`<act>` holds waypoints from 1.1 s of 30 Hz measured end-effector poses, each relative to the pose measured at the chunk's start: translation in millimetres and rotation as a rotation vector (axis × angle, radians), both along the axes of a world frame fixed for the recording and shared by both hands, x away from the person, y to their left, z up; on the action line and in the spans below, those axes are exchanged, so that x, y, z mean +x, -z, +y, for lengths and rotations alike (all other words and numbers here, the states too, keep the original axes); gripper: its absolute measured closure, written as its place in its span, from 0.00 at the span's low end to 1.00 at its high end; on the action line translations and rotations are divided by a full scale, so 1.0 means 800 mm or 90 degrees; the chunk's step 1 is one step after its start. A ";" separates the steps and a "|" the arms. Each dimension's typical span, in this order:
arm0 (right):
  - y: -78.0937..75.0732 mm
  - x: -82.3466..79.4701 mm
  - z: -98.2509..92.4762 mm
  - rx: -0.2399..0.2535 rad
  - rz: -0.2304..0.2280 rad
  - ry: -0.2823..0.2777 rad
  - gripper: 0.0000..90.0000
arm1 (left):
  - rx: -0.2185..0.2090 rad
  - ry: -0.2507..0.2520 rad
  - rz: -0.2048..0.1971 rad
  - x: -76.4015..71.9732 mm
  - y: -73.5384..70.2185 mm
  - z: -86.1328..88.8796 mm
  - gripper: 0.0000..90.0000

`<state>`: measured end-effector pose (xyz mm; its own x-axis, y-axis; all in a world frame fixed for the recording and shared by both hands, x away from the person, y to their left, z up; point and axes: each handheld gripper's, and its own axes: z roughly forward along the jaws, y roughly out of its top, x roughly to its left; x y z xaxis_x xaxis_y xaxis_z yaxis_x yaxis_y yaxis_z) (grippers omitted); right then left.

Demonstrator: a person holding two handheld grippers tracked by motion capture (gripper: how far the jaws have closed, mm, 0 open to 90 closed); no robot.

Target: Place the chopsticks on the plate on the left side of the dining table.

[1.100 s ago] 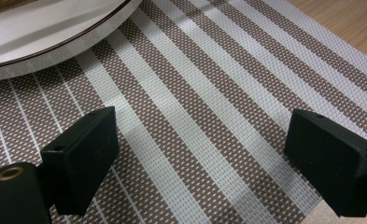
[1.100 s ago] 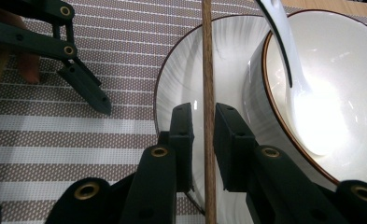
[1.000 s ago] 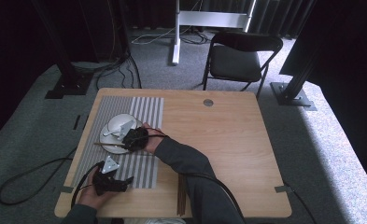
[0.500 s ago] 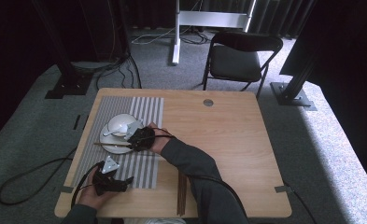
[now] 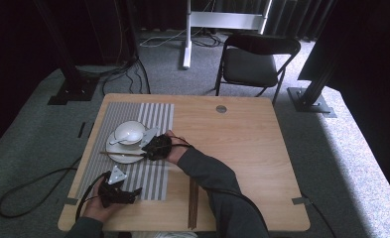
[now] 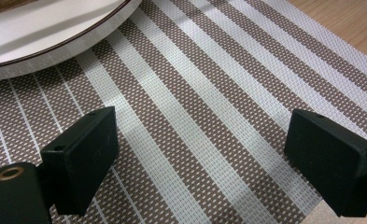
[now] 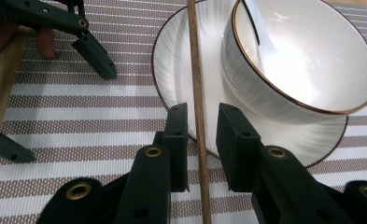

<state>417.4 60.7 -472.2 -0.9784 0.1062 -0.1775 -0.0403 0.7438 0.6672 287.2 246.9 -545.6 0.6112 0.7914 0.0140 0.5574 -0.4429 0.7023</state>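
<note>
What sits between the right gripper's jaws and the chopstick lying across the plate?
Nothing visible. In the right gripper view the chopstick runs straight between the right gripper's jaws, which have just been opening, with a gap on each side. It lies across the plate beside the bowl.

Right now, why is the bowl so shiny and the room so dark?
Right gripper view: light glares white inside the bowl, washing out the spoon; the chopstick stays sharp. High view: the table is lit, the room's far edges fall into black shadow.
</note>
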 end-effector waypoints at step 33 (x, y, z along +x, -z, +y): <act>-0.007 -0.012 -0.070 0.015 -0.002 0.045 0.79 | 0.002 0.000 0.000 0.000 0.000 0.000 0.11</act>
<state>408.1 4.9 -466.4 -0.9678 0.1793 -0.1765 0.0102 0.7290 0.6844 287.2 247.1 -545.4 0.6118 0.7908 0.0161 0.5572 -0.4453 0.7009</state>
